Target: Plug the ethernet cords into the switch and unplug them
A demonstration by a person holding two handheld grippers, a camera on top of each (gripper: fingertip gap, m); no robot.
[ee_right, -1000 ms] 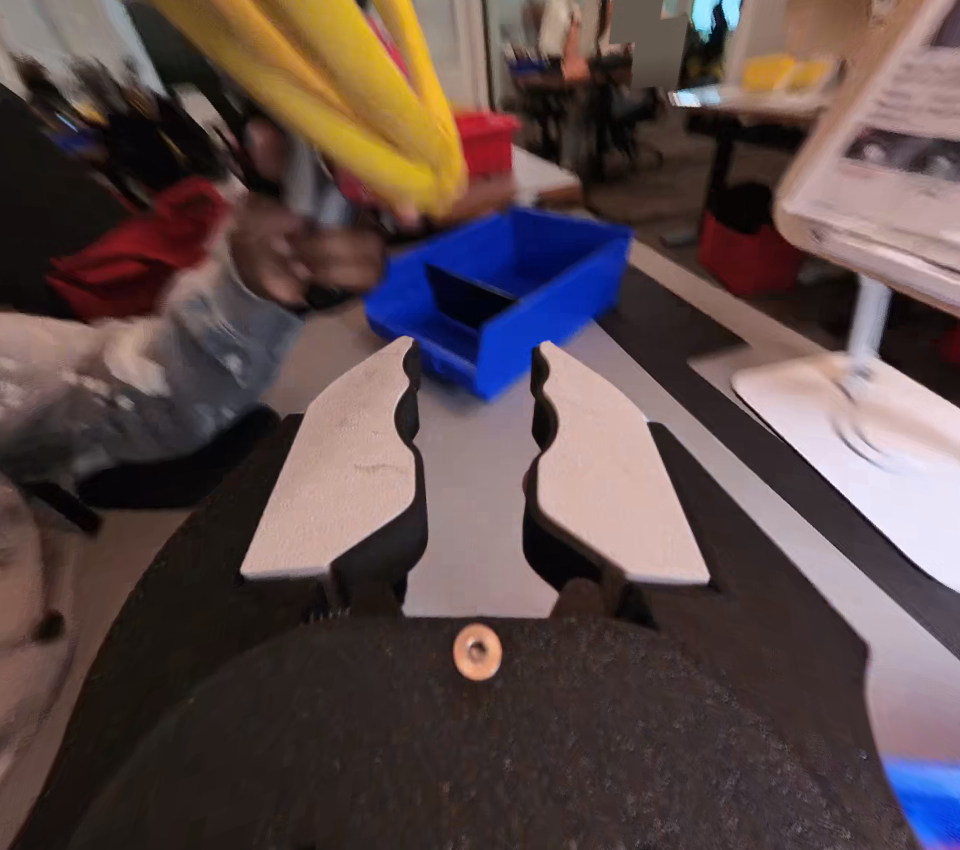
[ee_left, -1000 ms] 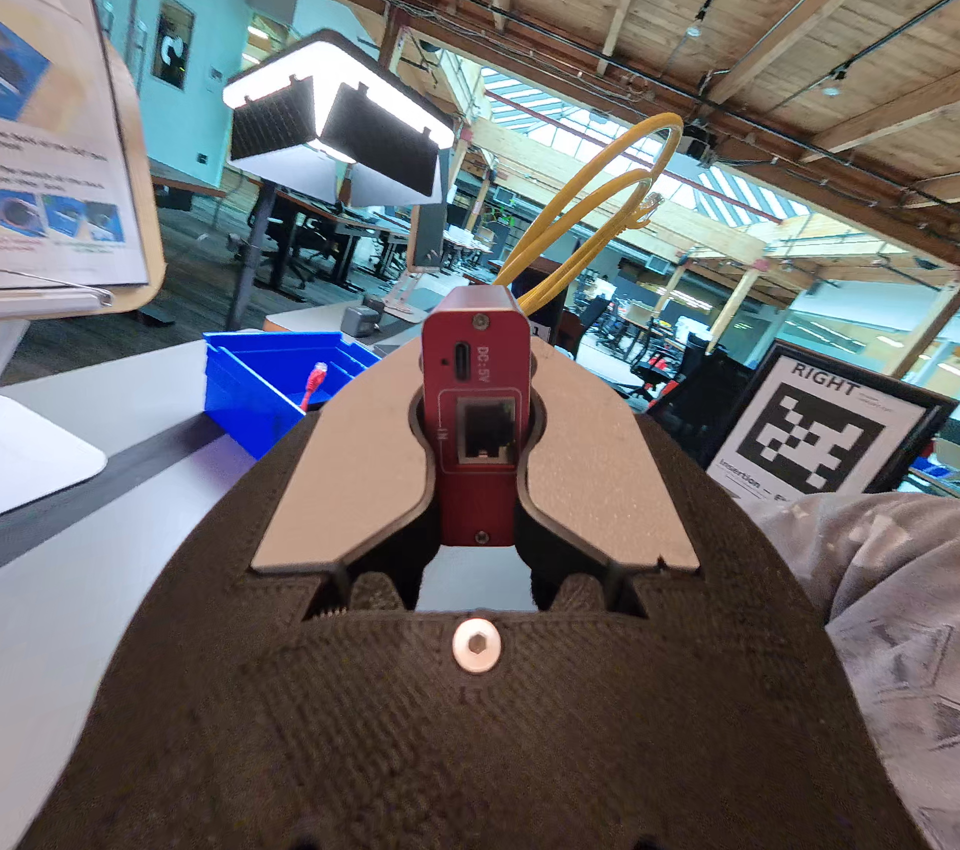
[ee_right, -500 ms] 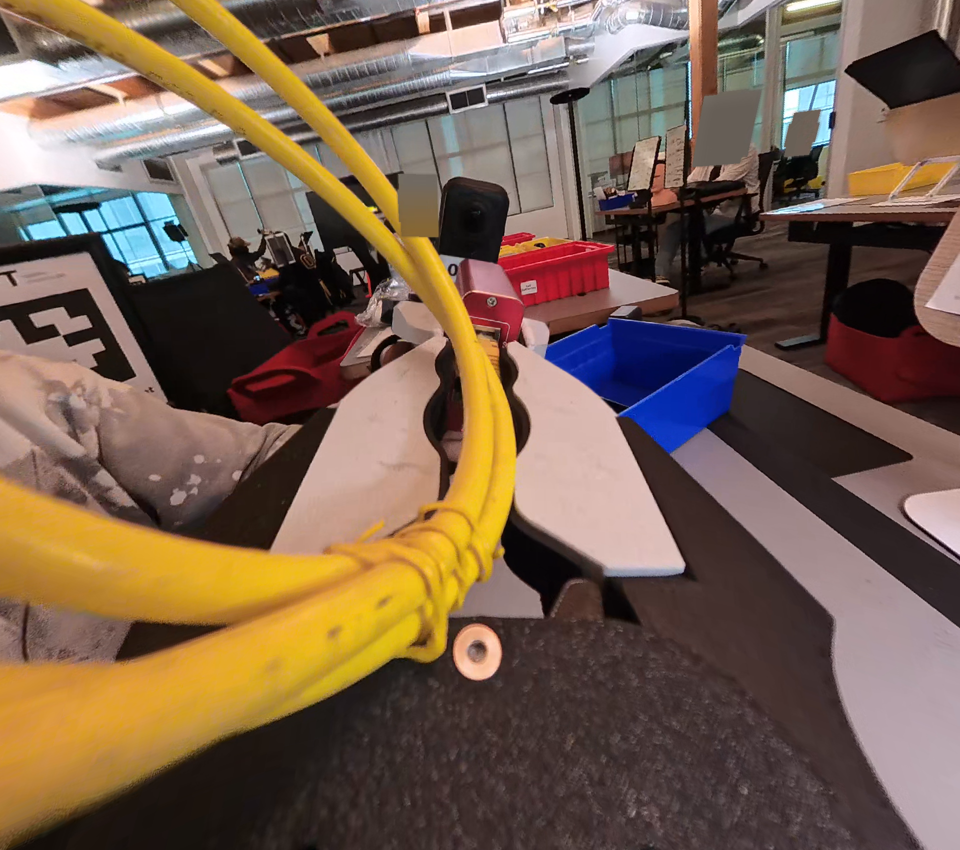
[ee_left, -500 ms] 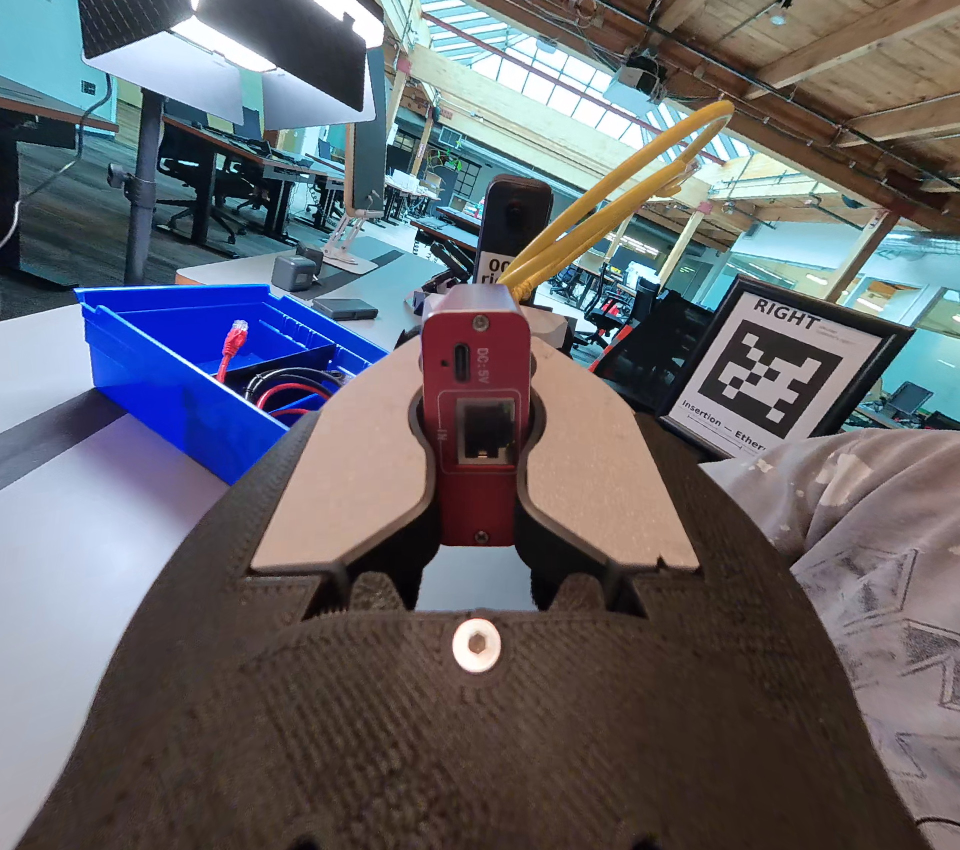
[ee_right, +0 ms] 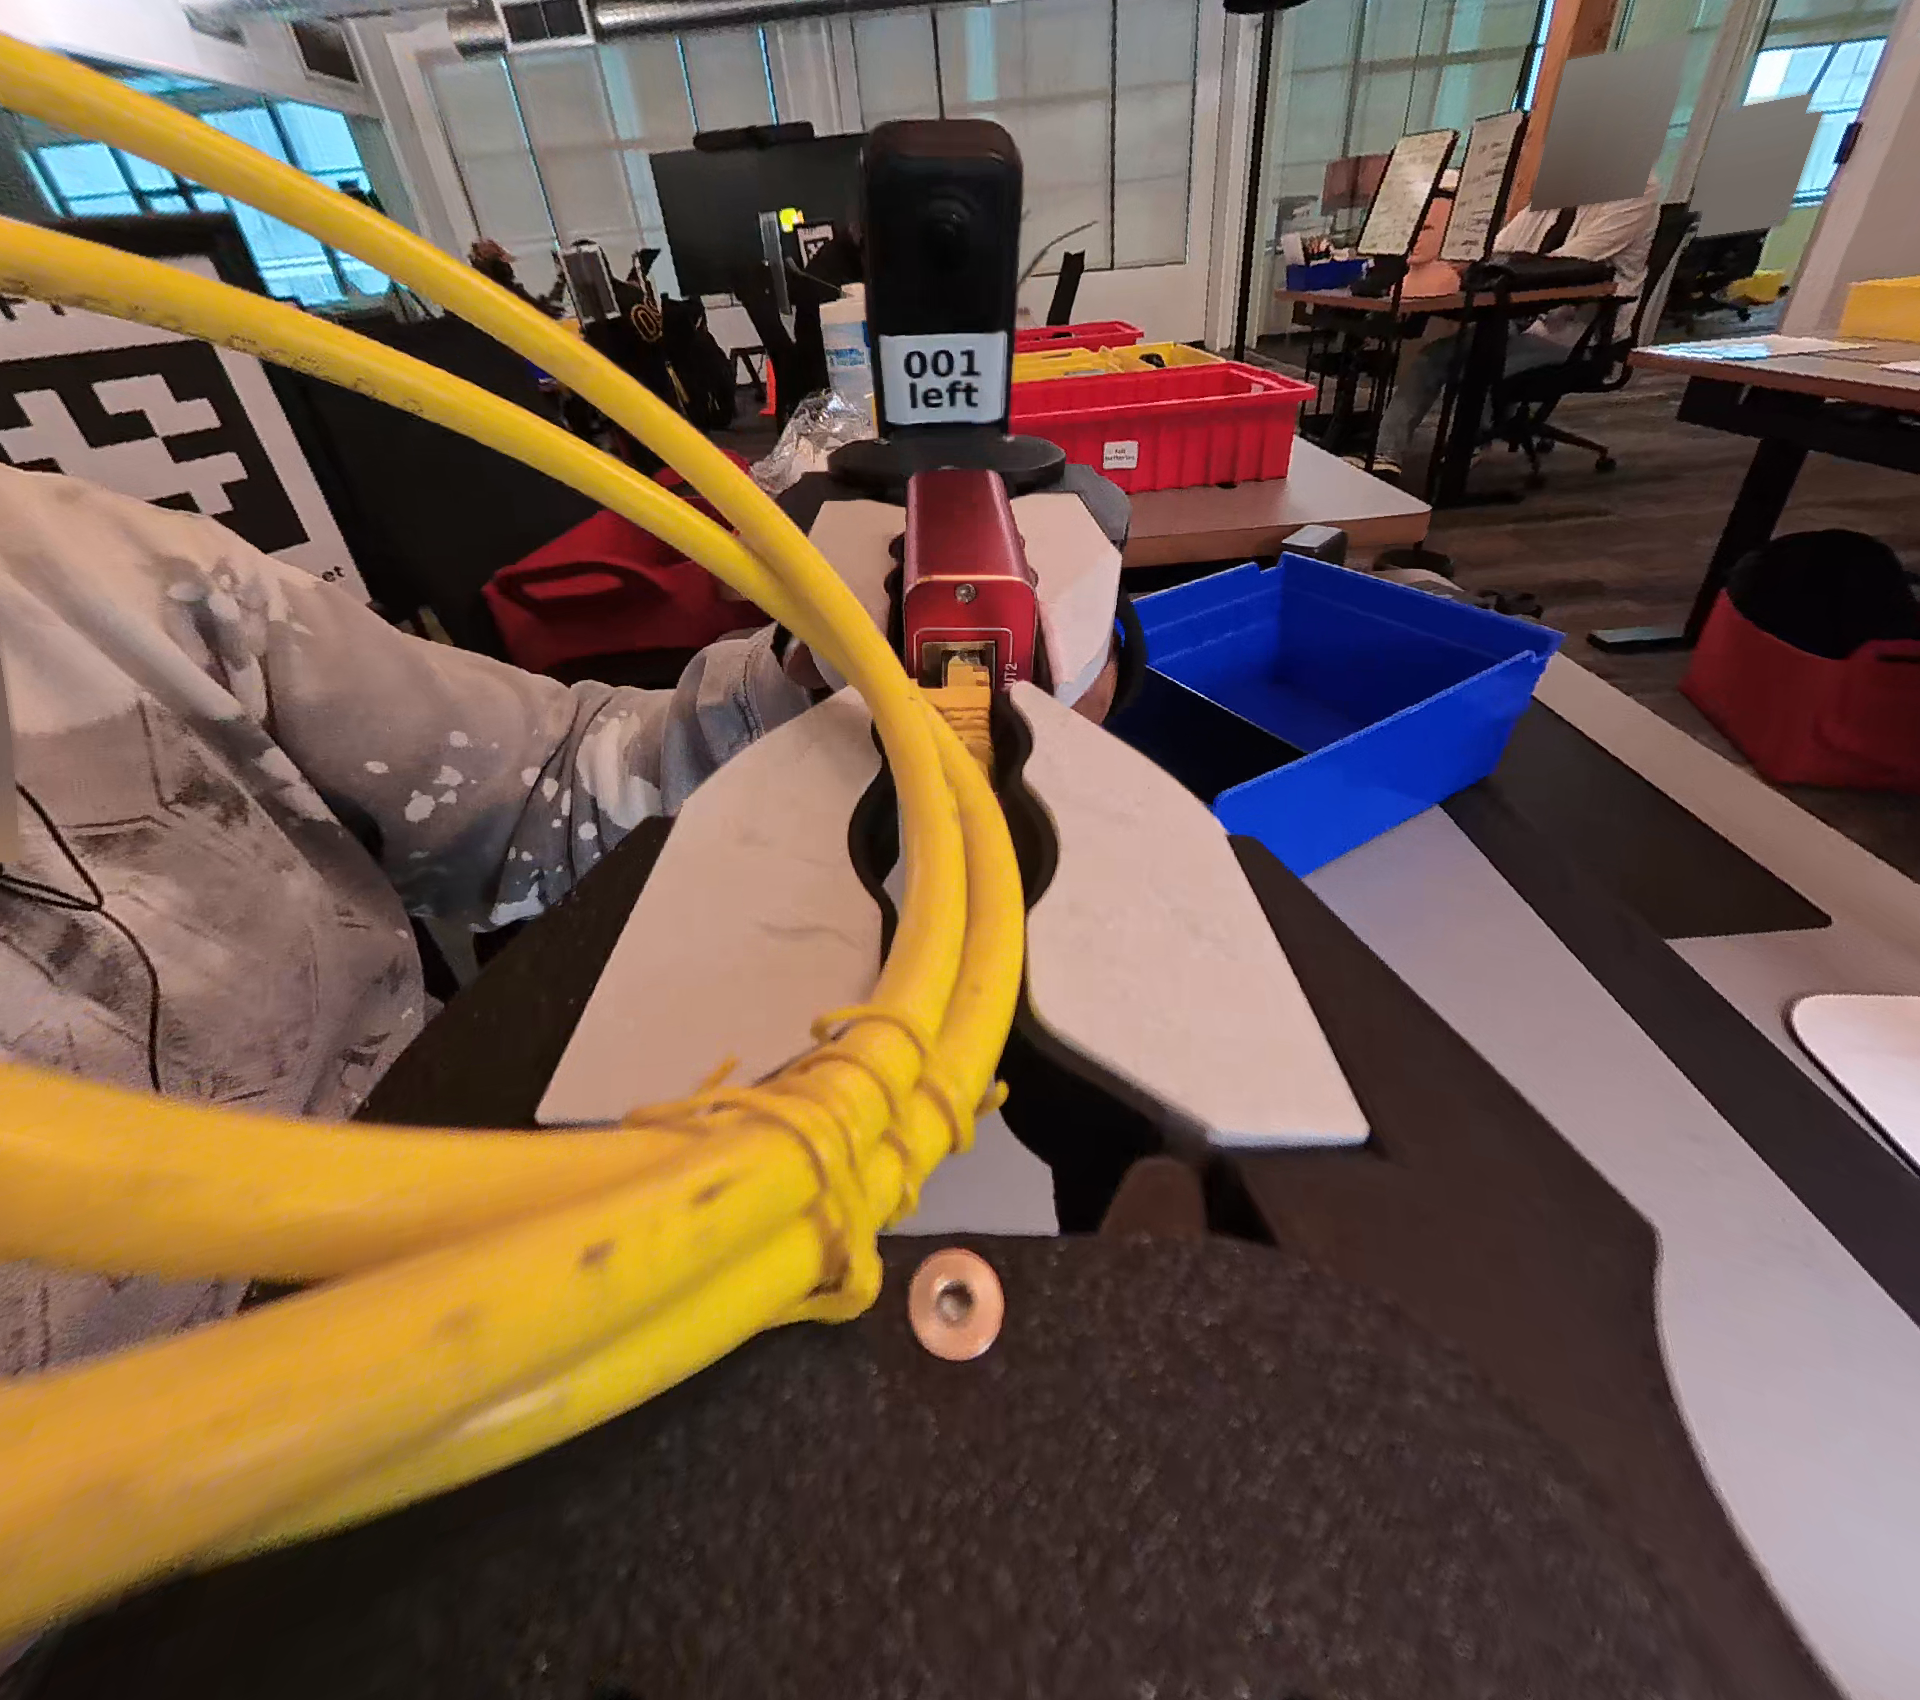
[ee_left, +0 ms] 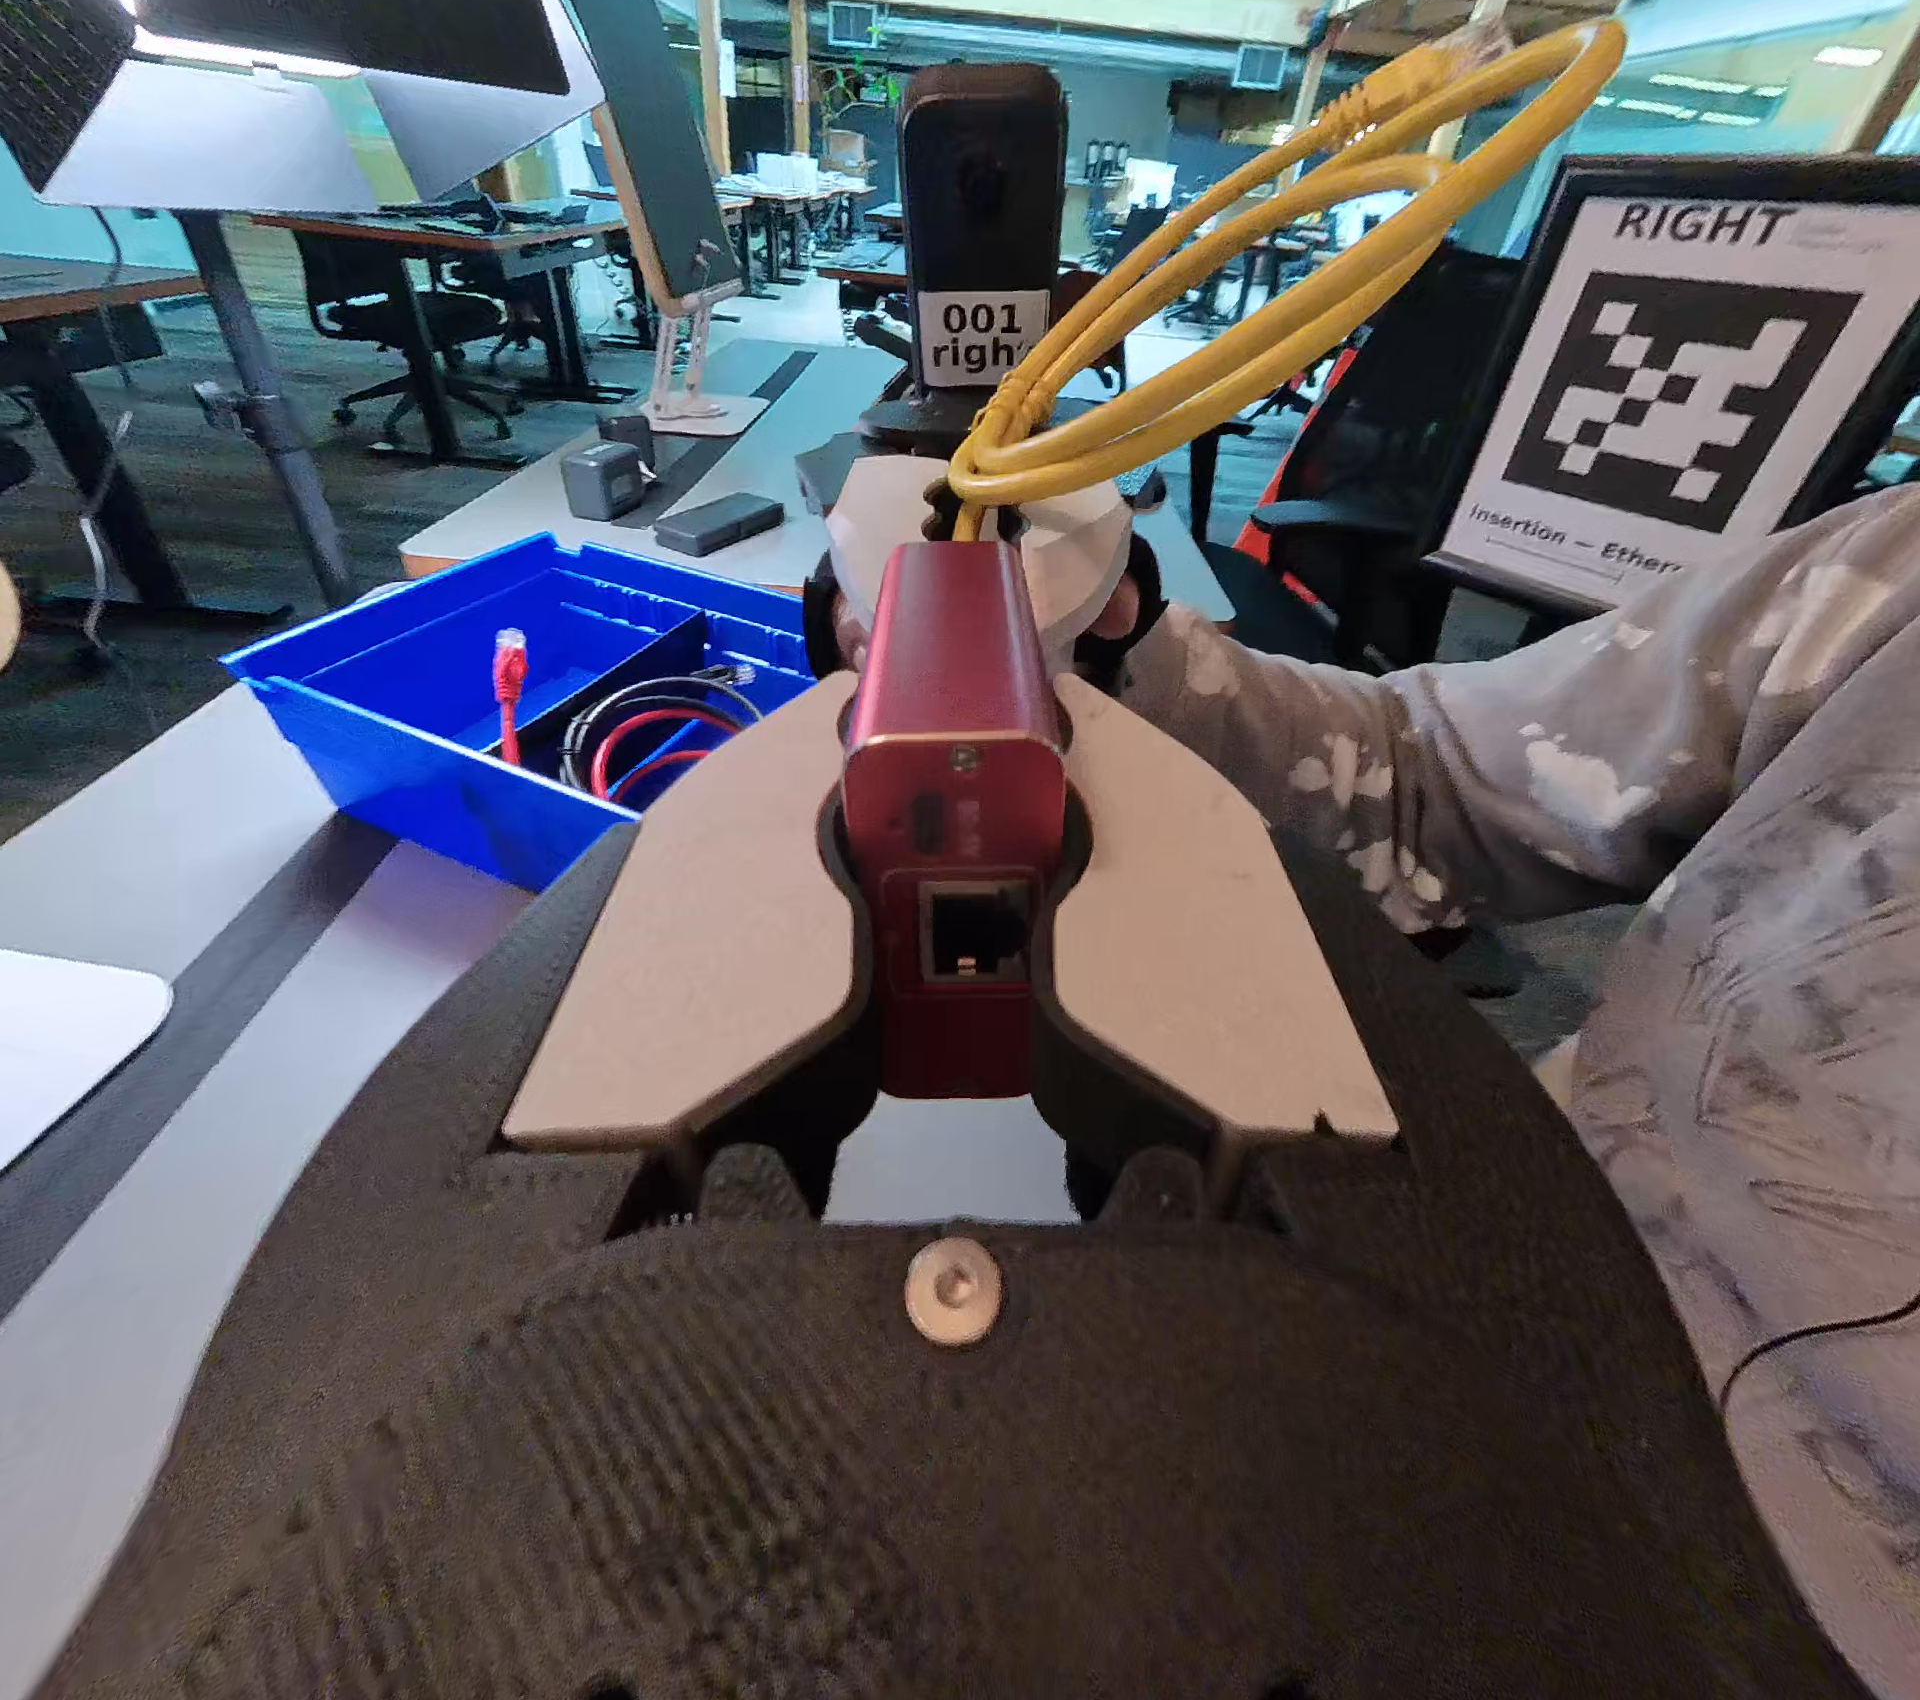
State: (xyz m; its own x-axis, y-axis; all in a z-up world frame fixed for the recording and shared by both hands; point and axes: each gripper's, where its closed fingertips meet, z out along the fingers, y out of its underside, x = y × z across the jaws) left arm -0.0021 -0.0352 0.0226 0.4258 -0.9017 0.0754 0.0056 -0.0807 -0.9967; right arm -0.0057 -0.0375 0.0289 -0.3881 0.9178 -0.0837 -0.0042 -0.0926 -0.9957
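Note:
My left gripper (ee_left: 956,715) is shut on a red metal switch (ee_left: 951,663) and holds it above the table, one empty port facing the camera. My right gripper (ee_right: 951,705) is shut on the plug (ee_right: 971,720) of a coiled yellow ethernet cord (ee_right: 914,881). The plug sits in the mouth of the switch's far port (ee_right: 961,663). In the left wrist view the right gripper (ee_left: 977,528) is right behind the switch, with the yellow coil (ee_left: 1299,320) arching up to the right. The switch (ee_right: 966,549) and left gripper (ee_right: 1070,601) face me in the right wrist view.
A blue bin (ee_left: 416,746) holding red and black cords stands on the grey table (ee_left: 156,829) to the left; it also shows in the right wrist view (ee_right: 1382,777). A framed marker sign (ee_left: 1683,372) stands at right. A person's grey sleeve (ee_left: 1455,767) reaches across.
My right gripper was open a second ago; it is now shut on the yellow plug and up against the switch's far port. My left gripper has tilted down and turned right with the switch.

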